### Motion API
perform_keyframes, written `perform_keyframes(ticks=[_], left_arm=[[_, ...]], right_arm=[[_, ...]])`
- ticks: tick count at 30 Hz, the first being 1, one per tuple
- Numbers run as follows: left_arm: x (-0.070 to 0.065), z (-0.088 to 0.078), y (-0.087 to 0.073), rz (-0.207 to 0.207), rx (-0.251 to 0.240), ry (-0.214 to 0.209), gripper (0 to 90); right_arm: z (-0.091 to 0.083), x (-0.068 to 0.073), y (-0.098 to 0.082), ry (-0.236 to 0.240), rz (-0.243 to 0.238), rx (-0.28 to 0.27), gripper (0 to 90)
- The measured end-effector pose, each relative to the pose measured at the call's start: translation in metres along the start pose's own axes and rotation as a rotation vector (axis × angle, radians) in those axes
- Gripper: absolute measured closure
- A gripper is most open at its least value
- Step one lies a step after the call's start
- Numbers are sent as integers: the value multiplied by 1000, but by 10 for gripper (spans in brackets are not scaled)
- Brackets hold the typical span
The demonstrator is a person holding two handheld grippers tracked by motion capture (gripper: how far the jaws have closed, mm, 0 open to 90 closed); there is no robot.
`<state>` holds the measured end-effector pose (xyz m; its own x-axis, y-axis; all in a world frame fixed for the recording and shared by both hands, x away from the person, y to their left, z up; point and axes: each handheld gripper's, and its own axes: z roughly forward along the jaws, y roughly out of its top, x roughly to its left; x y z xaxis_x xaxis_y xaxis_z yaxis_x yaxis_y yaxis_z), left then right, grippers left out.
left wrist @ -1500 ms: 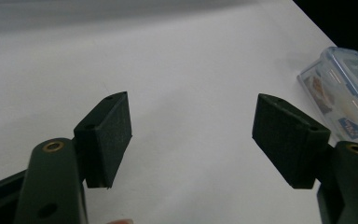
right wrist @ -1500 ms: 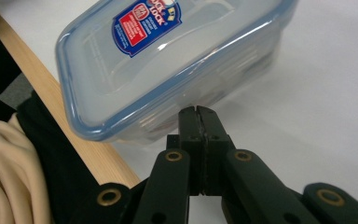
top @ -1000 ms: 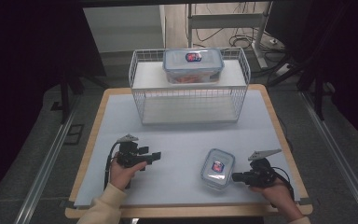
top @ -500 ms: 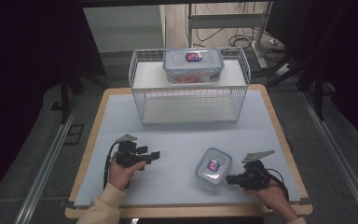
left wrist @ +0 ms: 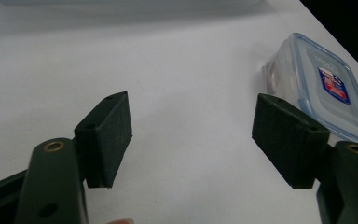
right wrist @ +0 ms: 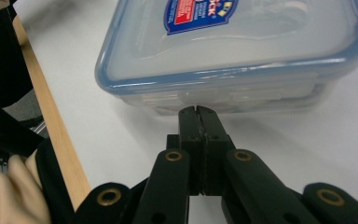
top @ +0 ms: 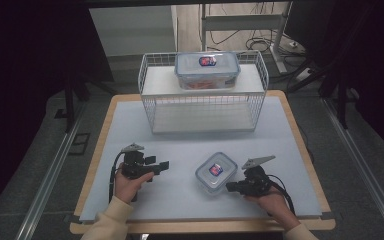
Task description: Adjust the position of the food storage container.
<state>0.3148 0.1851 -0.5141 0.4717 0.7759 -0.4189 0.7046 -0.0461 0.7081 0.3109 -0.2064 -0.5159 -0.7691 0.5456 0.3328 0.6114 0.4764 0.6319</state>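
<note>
Box: small clear tub (top: 216,172) with blue-rimmed lid and red-blue label, lying on the table's (top: 190,145) near half.
Right claw (top: 230,187): jaws pressed together, tips at the box's side wall.
Left claw (top: 164,164): jaws wide apart, nothing between.
Table: pale sheet, wooden rim.
Room: dark.

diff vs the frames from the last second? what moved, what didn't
The right tool, jaws shut, slid left across the table up to the small container; its tips sit at the container's side wall, gripping nothing. The container shifted slightly left. Unchanged: the left tool, open and empty; the wire basket; the larger container on its shelf.
</note>
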Motion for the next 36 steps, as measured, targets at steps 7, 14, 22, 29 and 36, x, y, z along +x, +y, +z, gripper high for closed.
perform_keyframes(ticks=[7, 14, 22, 29, 36], left_arm=[[2, -1, 1, -3, 0, 1, 277], [4, -1, 0, -11, -2, 4, 277], [4, -1, 0, -5, 3, 4, 277], [4, -1, 0, -2, 9, 4, 277], [3, 1, -1, -2, 12, 3, 277]], right_arm=[[14, 3, 11, 0, -7, -11, 895], [21, 2, 16, -3, -7, -23, 895], [19, 5, 16, -5, -11, -35, 895], [21, 27, 19, 24, -72, -25, 895], [29, 38, 26, 20, -101, -34, 895]])
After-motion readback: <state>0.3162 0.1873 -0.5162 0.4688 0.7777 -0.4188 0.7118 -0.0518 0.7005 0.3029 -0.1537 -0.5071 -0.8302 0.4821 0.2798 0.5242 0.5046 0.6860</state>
